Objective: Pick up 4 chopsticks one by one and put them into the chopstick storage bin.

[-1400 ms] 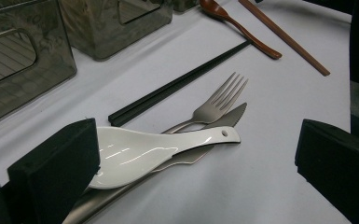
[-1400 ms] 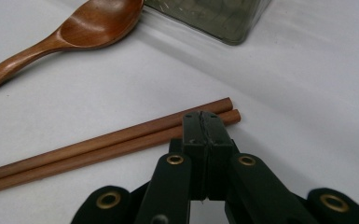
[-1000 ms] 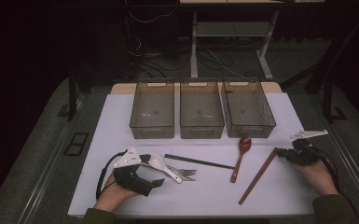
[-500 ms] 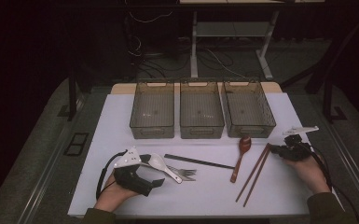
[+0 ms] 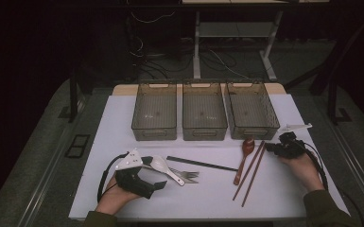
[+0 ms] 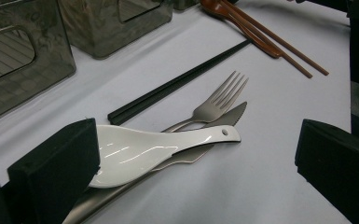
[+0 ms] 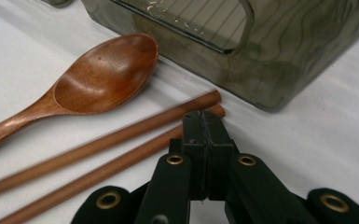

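The right tool (image 7: 204, 122) is closed with nothing between its jaws, its tip touching the nearer end of the two brown wooden chopsticks (image 7: 98, 156), which lie side by side on the white worktop (image 5: 283, 189) just before the right-hand bin (image 5: 251, 111), beside a wooden spoon (image 7: 103, 77); they look light, stiff, smooth and round, likely to roll, so I would pinch both together near the middle. The left tool (image 6: 191, 154) stands open around a glossy white spoon (image 6: 144, 151), slippery and breakable, resting on a steel fork (image 6: 219, 100) and knife (image 6: 226, 116); black chopsticks (image 6: 177, 84) lie beyond.
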Motion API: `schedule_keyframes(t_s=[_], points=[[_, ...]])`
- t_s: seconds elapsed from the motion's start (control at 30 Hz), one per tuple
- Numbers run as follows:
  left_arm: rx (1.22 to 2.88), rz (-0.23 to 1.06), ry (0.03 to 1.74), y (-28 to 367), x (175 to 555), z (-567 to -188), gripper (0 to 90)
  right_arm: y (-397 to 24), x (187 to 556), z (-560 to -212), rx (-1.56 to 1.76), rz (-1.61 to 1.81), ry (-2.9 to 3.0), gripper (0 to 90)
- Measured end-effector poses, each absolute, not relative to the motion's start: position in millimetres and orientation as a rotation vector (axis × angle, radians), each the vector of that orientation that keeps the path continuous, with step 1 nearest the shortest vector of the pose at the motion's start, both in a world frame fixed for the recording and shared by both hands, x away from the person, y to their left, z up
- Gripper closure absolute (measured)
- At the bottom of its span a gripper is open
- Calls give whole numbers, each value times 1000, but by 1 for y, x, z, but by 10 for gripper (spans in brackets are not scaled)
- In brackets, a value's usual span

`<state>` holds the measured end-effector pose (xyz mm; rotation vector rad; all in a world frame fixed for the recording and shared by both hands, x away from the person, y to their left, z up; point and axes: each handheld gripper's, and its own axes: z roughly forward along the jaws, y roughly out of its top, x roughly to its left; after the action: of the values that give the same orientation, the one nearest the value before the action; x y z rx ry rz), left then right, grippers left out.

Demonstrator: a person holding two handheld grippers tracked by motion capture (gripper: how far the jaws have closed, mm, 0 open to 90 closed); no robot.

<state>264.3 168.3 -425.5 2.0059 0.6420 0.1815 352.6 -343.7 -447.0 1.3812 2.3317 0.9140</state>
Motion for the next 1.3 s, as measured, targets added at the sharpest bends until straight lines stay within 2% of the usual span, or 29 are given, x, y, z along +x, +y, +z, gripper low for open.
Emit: schedule_keyframes(t_s=[0.97, 1.3], points=[[2006, 177, 641, 168, 264, -426, 0, -325, 365, -448, 1357, 931, 2339, 887], [2000, 179, 649, 168, 263, -425, 0, -322, 331, -425, 1256, 1011, 2392, 886]])
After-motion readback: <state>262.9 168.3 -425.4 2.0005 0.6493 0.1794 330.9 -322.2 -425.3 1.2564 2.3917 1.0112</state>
